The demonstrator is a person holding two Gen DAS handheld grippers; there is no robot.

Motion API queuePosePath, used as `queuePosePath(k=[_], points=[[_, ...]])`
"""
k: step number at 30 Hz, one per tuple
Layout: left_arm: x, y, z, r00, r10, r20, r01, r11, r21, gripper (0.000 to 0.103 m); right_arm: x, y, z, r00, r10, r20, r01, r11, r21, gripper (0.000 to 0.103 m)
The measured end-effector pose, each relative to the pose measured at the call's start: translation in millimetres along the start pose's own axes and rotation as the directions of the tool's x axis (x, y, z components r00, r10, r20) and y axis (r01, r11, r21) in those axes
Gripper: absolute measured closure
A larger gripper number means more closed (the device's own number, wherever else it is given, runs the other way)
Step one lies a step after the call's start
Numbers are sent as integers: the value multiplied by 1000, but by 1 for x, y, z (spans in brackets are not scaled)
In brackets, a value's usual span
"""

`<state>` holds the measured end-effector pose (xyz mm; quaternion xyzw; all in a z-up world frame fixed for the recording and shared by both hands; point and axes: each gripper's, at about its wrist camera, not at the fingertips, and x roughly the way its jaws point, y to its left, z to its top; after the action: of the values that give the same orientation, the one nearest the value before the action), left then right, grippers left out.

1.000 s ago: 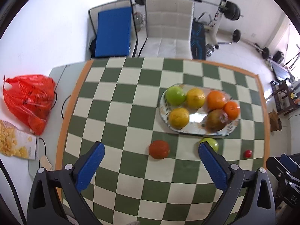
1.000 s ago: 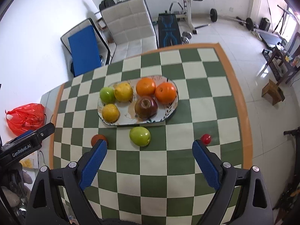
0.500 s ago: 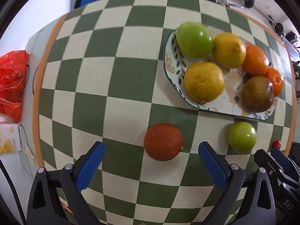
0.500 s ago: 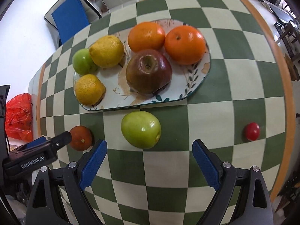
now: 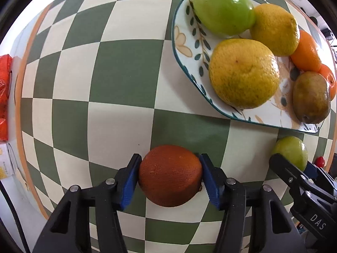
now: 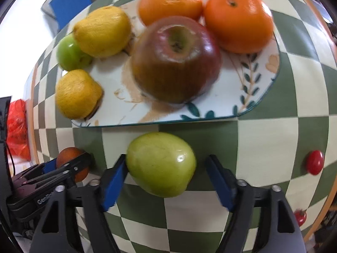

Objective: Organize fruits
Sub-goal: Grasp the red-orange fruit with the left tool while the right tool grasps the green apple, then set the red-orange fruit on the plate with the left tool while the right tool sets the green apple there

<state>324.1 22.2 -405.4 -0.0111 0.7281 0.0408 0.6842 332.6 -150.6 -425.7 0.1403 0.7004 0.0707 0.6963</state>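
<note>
A dark reddish orange (image 5: 170,175) rests on the checkered table, and my left gripper (image 5: 169,162) is shut on it, both blue pads pressing its sides. A loose green apple (image 6: 161,164) lies just in front of the plate (image 6: 263,97), between the fingers of my right gripper (image 6: 166,160). That gripper is open: the left pad touches the apple and the right pad stands a little off it. The plate holds a green apple (image 5: 223,6), a lemon (image 5: 276,29), a yellow orange (image 5: 244,73), two oranges (image 6: 238,19) and a red-brown apple (image 6: 177,59).
A cherry tomato (image 6: 314,162) lies on the table to the right, and another (image 6: 300,217) sits by the orange table edge. A red plastic bag (image 6: 16,130) lies off the table's left side. Open checkered surface stretches left of the plate (image 5: 185,42).
Both grippers have come down close to the table. The left one has shut on the reddish orange. The right one has narrowed around the loose green apple.
</note>
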Motion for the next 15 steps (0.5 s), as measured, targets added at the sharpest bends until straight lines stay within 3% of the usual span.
queuePosePath(k=[1, 3, 11, 15], points=[[0, -1, -2, 1000, 0, 1, 0, 1000, 3, 49, 0, 2, -1, 1000, 17, -5, -17, 1000, -5, 40], [0, -2, -7, 1000, -17, -3, 17, 1000, -6, 49, -1, 6, -4, 1000, -15, -11, 15, 999, -31, 40], [-3, -16, -51, 995, -96, -13, 96, 995, -1, 49, -7, -24, -51, 998, -11, -60, 9, 1000, -30, 40], [11, -23, -63, 995, -91, -34, 91, 996, 6, 49, -7, -38, -64, 998, -16, -66, 16, 1000, -6, 39]])
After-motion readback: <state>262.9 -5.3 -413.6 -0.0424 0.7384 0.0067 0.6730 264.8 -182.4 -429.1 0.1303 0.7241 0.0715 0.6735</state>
